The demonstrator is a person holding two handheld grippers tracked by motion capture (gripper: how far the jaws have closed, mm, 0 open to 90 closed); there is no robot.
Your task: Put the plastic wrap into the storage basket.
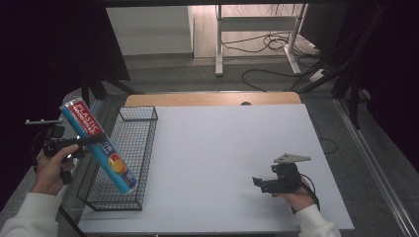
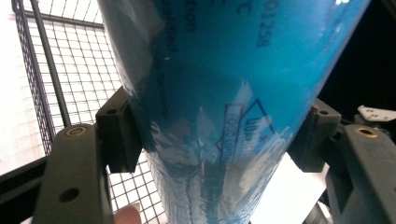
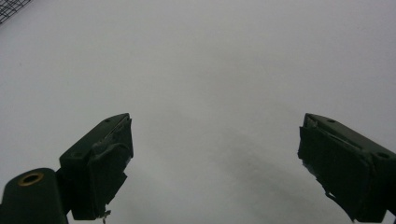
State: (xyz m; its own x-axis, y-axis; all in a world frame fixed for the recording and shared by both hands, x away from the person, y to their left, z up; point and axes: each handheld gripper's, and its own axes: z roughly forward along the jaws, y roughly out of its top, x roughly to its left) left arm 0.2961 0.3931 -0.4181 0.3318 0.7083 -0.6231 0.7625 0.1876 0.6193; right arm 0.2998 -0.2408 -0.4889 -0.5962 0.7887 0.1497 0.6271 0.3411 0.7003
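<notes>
— Across the middle, what takes up the most room?

— On the white rectangular surface, the biggest thing is a black wire-mesh basket, long and narrow, standing along its left edge.

— And the long blue thing?

— That is a blue cylindrical roll of plastic wrap with a red label at its top end. It is held tilted above the basket's left side, its lower end over the near part of the basket, its upper end leaning out past the surface's edge.

— What holds it?

— The left gripper, its jaws clamped on the roll's sides, roughly at mid-length.

— The other one?

— The right gripper sits low over the surface near the right front, well apart from the basket, its jaws spread wide with nothing between them.
</notes>
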